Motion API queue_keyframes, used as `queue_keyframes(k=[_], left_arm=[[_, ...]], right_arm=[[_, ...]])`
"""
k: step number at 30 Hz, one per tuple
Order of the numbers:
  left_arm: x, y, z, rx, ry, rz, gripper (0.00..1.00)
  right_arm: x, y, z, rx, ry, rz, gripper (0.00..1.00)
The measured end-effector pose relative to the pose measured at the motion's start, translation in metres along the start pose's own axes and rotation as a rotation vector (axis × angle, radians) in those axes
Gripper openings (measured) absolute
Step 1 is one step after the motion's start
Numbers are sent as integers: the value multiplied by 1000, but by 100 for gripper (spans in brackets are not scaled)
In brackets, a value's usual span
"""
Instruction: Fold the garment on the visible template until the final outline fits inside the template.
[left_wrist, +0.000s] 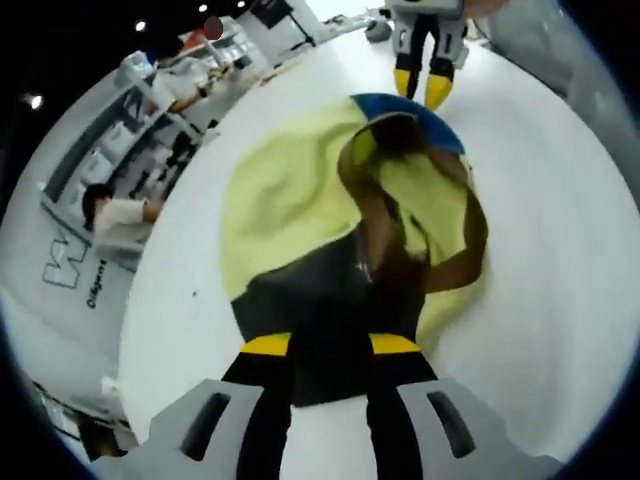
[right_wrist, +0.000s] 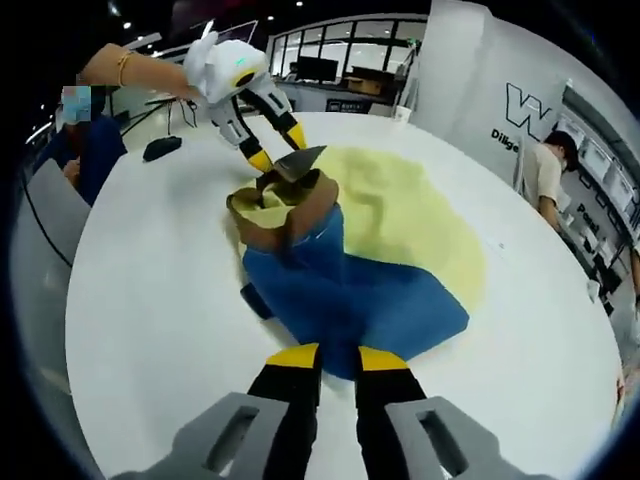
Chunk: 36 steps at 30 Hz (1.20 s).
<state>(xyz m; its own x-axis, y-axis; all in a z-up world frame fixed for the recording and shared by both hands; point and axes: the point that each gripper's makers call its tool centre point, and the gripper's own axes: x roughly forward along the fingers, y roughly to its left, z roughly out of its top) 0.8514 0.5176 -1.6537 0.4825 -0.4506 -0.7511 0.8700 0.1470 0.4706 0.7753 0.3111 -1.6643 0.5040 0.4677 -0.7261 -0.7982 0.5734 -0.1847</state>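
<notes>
Garment (right_wrist: 345, 285) lies bunched on a white table (right_wrist: 150, 300), over a pale yellow template (right_wrist: 410, 220) that spreads out beneath and beside it. The cloth is blue on one face, with brown edging and a yellow-green lining showing where it is turned over. In the right gripper view the blue panel runs from the right gripper (right_wrist: 338, 362) up to a raised, crumpled peak, and the left gripper (right_wrist: 282, 148) comes down from a person's hand and holds that peak pinched between its yellow tips. The right gripper's jaws stand narrow, close together at the blue hem; whether they grip the cloth I cannot tell.

The left gripper view looks from the other end: the left gripper (left_wrist: 330, 345) has dark fabric between its jaws, and the garment (left_wrist: 410, 215) rises ahead as a brown-edged, yellow-green fold with a strip of blue at its far side. The template (left_wrist: 285, 195) spreads to the left of it on the table (left_wrist: 560, 280), and the right gripper (left_wrist: 422, 92) shows beyond the blue edge. This view also takes in shelving and a seated person (left_wrist: 120, 212) past the table; the right gripper view shows a dark object (right_wrist: 162, 148) on the table and windows behind.
</notes>
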Motion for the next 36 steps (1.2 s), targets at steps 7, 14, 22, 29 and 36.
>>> queue_keyframes(k=[7, 14, 22, 29, 36], left_arm=[[-1, 0, -3, 31, -5, -22, 17], [-12, 0, -4, 77, -18, -29, 5], [-26, -3, -2, 194, 10, -31, 5], [-51, 3, 5, 26, -22, -9, 4], [-52, 5, -8, -13, 1, -4, 4]], right_arm=[[4, -1, -1, 16, 0, 6, 0], [-5, -3, 3, 41, -18, 7, 0], [-24, -1, 21, -1, -49, 21, 0], [-42, -11, 37, 5, -90, -3, 0], [-51, -15, 47, 0, -120, -14, 0]])
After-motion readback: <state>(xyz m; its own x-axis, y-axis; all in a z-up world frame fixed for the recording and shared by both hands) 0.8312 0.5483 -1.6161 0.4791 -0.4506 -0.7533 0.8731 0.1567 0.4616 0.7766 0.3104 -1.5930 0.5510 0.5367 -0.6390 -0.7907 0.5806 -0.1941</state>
